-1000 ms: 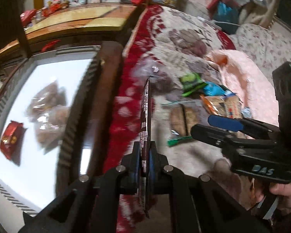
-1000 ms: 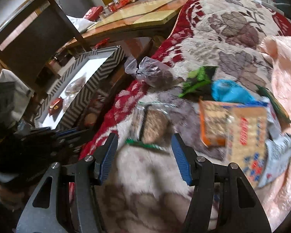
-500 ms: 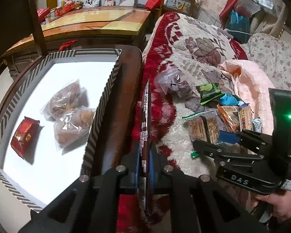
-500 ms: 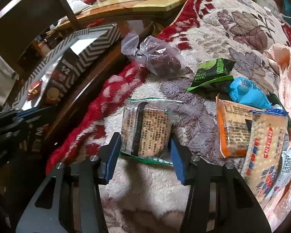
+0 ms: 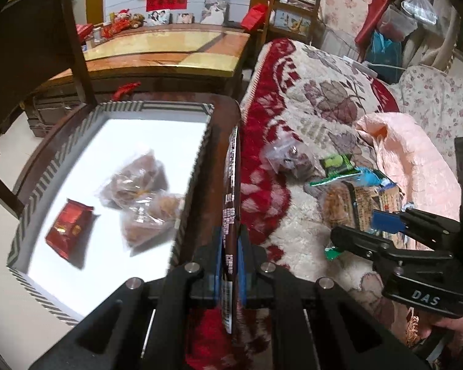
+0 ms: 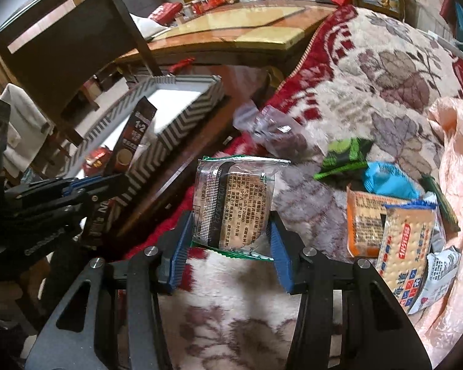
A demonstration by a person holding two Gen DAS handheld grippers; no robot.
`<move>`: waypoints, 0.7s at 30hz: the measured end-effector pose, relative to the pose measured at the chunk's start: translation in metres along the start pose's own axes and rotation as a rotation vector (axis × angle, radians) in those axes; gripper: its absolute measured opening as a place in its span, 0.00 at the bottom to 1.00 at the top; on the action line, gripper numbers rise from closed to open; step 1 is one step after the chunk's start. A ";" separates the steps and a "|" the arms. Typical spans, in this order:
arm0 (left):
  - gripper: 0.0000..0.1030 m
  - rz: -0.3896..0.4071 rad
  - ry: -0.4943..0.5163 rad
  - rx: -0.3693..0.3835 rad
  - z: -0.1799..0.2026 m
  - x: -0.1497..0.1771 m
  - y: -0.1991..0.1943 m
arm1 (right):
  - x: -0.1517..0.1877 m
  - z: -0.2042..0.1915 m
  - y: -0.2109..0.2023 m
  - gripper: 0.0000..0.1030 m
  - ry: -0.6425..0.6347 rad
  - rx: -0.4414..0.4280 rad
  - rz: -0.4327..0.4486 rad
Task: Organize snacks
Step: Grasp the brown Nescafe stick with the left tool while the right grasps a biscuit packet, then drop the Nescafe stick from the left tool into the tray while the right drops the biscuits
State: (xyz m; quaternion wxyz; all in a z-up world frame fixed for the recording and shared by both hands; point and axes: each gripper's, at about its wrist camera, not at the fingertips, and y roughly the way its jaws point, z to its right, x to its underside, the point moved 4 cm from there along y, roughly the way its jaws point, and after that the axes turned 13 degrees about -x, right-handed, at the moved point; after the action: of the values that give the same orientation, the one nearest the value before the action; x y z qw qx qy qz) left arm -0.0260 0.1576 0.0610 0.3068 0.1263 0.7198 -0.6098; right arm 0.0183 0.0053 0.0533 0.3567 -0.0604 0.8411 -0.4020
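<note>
A person sorting snacks works both tools at once beside a blanket-covered bed. The right gripper [image 6: 230,243], which half a second ago straddled a clear-wrapped biscuit pack [image 6: 234,203] lying on the blanket [image 6: 370,71], now has that pack between its blue pads [image 6: 179,256], the jaws about the pack's width apart and both pads touching its edges; the pack appears raised off the blanket, though blur makes that uncertain. The pick looks made, and the carry to the tray would come next.

The left gripper [image 5: 230,265] has swung from over the blanket toward the tray [image 5: 188,166], its jaws narrow and clamped on a thin brown coffee sachet [image 5: 231,191] held edge-on. In the right wrist view the sachet stands just outside the tray's chevron wall, not yet over the white floor, so it is not yet delivered.

The tray, set on a dark wooden desk [image 5: 222,114], holds three items: a red packet [image 5: 69,229] near its left side and two clear bags of brown pastries [image 5: 135,178] lying against each other. On the blanket a clear bag with dark contents [image 6: 271,132], a green packet [image 6: 345,155], a blue packet [image 6: 389,180] and cracker packs [image 6: 407,240] await sorting
</note>
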 end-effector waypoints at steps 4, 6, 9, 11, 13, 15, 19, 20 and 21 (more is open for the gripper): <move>0.10 0.016 -0.019 -0.023 -0.015 -0.004 -0.003 | -0.009 -0.017 -0.002 0.46 -0.043 -0.011 0.008; 0.10 0.022 -0.032 -0.036 -0.024 -0.006 -0.004 | -0.012 -0.022 -0.002 0.46 -0.059 -0.016 0.010; 0.10 0.030 -0.056 -0.056 -0.038 -0.009 -0.005 | -0.018 -0.032 0.001 0.46 -0.076 -0.027 0.004; 0.10 0.031 -0.074 -0.072 -0.049 -0.010 -0.005 | -0.022 -0.039 0.005 0.46 -0.091 -0.032 -0.002; 0.10 0.033 -0.092 -0.090 -0.059 -0.011 -0.005 | -0.025 -0.046 0.008 0.46 -0.107 -0.038 -0.009; 0.10 0.034 -0.108 -0.109 -0.071 -0.012 -0.004 | -0.028 -0.051 0.011 0.46 -0.120 -0.043 -0.015; 0.10 0.036 -0.138 -0.137 -0.090 -0.012 -0.001 | -0.036 -0.068 0.020 0.46 -0.158 -0.057 -0.027; 0.10 0.034 -0.145 -0.142 -0.095 -0.013 0.000 | -0.039 -0.071 0.022 0.46 -0.165 -0.061 -0.029; 0.10 0.033 -0.151 -0.148 -0.100 -0.013 0.002 | -0.040 -0.074 0.024 0.46 -0.173 -0.065 -0.032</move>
State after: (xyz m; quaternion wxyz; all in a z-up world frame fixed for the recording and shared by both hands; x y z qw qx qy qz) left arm -0.0437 0.2556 0.0742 0.3785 0.0689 0.7354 -0.5578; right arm 0.0044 0.0841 0.0898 0.4193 -0.1198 0.8188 -0.3734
